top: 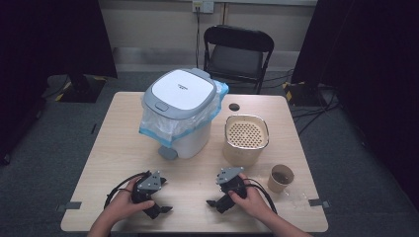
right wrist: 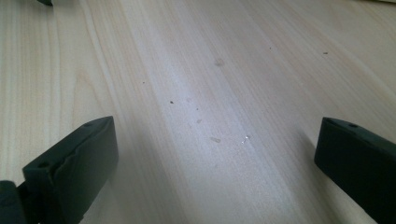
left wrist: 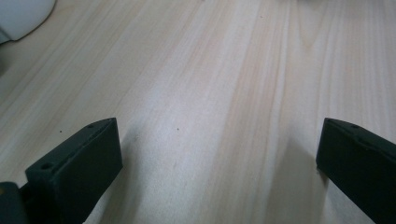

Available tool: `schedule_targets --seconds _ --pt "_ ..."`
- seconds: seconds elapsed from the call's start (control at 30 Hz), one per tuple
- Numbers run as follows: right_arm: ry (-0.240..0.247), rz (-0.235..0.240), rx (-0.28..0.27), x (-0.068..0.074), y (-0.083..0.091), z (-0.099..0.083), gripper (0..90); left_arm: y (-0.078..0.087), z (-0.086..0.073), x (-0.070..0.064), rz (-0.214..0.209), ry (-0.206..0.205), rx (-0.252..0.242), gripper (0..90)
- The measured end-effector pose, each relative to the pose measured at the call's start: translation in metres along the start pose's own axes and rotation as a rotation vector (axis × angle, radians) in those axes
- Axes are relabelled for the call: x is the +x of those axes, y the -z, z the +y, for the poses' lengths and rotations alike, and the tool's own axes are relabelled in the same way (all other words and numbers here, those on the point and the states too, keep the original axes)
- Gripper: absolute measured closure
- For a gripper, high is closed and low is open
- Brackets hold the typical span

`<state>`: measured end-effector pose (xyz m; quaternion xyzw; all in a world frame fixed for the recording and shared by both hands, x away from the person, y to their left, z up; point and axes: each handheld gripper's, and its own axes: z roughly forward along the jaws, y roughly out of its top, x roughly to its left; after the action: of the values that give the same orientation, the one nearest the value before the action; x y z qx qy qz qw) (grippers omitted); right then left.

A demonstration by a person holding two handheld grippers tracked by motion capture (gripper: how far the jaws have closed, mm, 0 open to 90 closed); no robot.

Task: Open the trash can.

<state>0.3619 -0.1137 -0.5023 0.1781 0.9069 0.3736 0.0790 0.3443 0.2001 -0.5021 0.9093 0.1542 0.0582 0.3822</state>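
Observation:
Both grippers rest low on the pale wooden table [top: 118, 148] near its front edge, each held by a hand. My left gripper [top: 159, 211] [left wrist: 219, 158] is open, with bare wood between its black jaws. A short way to its right, my right gripper [top: 216, 206] [right wrist: 217, 156] is also open over bare wood that carries a few small specks and drops. A white pedal bin [top: 180, 113] with a grey-rimmed shut lid and a blue-white bag stands at the table's middle, its corner [left wrist: 21, 16] showing in the left gripper view.
A beige container [top: 246, 139] with a perforated insert stands right of the bin. A paper cup [top: 280, 177] with dark contents sits near the right front. A small black disc [top: 234, 106] lies behind the container. A black folding chair [top: 238, 52] stands beyond the table.

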Motion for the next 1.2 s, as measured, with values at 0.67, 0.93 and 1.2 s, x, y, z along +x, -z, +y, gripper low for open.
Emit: schedule_targets --seconds 0.67,0.93,1.2 --pt "-0.001 0.000 0.000 0.000 0.000 0.000 0.0 0.028 0.019 0.008 -0.001 0.114 -0.010 16.3" --pt "-0.003 -0.001 0.001 0.000 0.000 0.000 0.0 0.051 0.036 0.012 0.017 0.152 -0.015 16.0" --pt "-0.003 -0.001 0.001 0.000 0.000 0.000 0.0 0.083 0.056 0.022 0.043 0.173 -0.054 16.0"
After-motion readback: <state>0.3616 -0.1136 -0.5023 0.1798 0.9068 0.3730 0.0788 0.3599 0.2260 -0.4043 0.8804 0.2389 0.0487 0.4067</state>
